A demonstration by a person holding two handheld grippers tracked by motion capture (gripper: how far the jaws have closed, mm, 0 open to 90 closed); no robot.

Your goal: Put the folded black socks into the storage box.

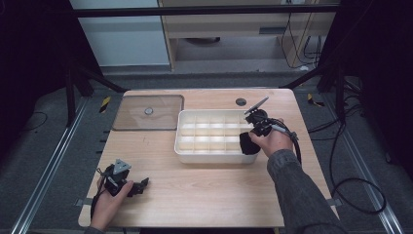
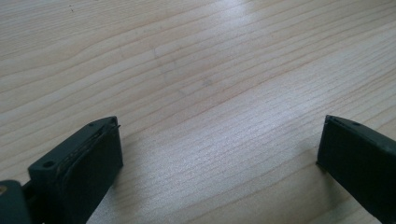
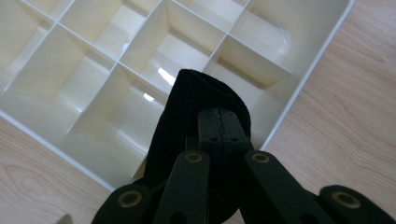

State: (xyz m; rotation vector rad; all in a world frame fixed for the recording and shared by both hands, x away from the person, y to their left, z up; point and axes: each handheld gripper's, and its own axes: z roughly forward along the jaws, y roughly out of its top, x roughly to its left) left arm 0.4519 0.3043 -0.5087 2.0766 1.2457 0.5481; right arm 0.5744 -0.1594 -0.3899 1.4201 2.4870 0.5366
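In the high view, the right gripper (image 1: pixel 254 132) is hanging at right of centre, over the right end of the white tray (image 1: pixel 187 146); a black cloth (image 1: pixel 249 144) is dangling from it against the tray's near right corner. The left gripper (image 1: pixel 139 186) is resting at lower left on the table (image 1: pixel 204 190), well apart from the tray. One tray, one cloth, one clear lid (image 1: pixel 148 112) at upper left with one round knob, and two grippers are showing; the tray seems to be split into three rows of compartments, though the exact number is hard to tell from here.

In the left gripper view, the jaws are standing wide apart at the lower corners, with nothing between them but bare table (image 2: pixel 196 93).

In the right gripper view, the jaws are pressed together at lower centre, clamped on the cloth (image 3: pixel 187 112); the cloth is hanging over the tray (image 3: pixel 306 79), across the wall of its near corner compartment. To do this well, the hand should probably be centring the cloth over one compartment, lowering it until the fabric is bunching inside the dividers, and only then letting go; released too early, it would likely be draping over the rim onto the table.
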